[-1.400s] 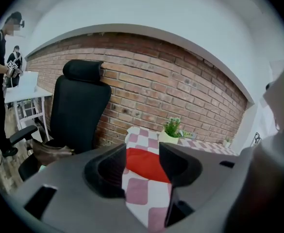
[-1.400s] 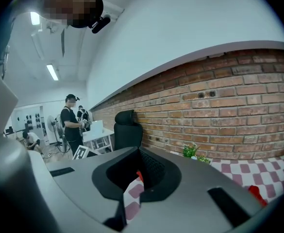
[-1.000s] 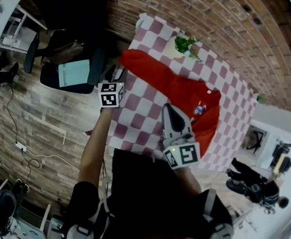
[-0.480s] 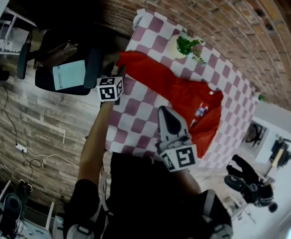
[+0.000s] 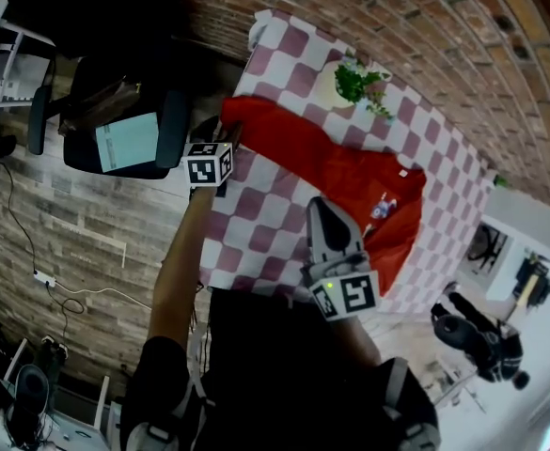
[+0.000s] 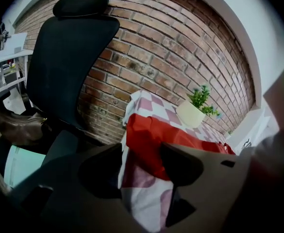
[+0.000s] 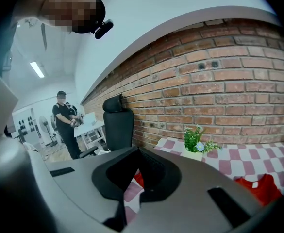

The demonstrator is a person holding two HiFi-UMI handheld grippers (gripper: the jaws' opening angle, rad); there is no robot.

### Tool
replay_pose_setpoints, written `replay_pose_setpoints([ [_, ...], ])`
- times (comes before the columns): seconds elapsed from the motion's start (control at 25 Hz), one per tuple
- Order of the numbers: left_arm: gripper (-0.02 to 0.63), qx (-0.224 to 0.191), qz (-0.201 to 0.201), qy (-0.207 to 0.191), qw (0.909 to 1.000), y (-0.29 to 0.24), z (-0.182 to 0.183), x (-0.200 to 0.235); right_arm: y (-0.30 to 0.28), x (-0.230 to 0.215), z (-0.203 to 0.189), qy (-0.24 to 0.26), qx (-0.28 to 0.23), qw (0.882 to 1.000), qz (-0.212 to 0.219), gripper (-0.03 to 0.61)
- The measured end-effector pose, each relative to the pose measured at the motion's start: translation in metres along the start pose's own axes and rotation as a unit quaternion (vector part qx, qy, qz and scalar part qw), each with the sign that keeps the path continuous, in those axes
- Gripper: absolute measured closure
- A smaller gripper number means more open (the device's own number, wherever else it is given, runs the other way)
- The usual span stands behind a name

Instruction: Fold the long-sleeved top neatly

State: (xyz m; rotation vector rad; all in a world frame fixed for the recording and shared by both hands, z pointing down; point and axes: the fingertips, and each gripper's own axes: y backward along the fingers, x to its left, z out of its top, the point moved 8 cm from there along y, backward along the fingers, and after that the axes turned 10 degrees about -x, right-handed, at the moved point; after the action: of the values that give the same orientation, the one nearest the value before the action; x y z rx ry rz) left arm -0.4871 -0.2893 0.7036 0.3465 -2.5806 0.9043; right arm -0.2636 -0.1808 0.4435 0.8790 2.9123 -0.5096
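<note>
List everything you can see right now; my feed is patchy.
tablecloth: one, maroon-and-white check, centre of view.
long-sleeved top: one, red, spread on the tablecloth, sleeve end at its left edge.
potted plant: one, green, pale pot, by the brick wall.
office chair: one, black, left of the tablecloth.
bystander: at least one, dark clothes, background.
left tongs: one, grey, jaws just opened wider; sleeve end between them, ungripped.
right tongs: one, grey, shut, empty.
</note>
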Motion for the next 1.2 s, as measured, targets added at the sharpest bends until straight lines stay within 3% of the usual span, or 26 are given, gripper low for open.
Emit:
replay_pose_setpoints([
  [0.24,0.404,-0.006,0.002,-0.025,0.9997,0.001,0.001,-0.004,0.002,-0.003,0.0,0.002,-0.003,1.0,-0.009,0.571],
  [0.6,0.554,-0.018,0.025,-0.053,0.9981,0.008,0.005,-0.008,0.017,-0.002,0.001,0.003,-0.007,1.0,-0.023,0.571],
  [1.2,0.56,-0.034,0.04,-0.082,0.9953,0.022,0.017,-0.022,0.045,-0.012,-0.007,-0.006,-0.014,0.998,-0.053,0.571],
])
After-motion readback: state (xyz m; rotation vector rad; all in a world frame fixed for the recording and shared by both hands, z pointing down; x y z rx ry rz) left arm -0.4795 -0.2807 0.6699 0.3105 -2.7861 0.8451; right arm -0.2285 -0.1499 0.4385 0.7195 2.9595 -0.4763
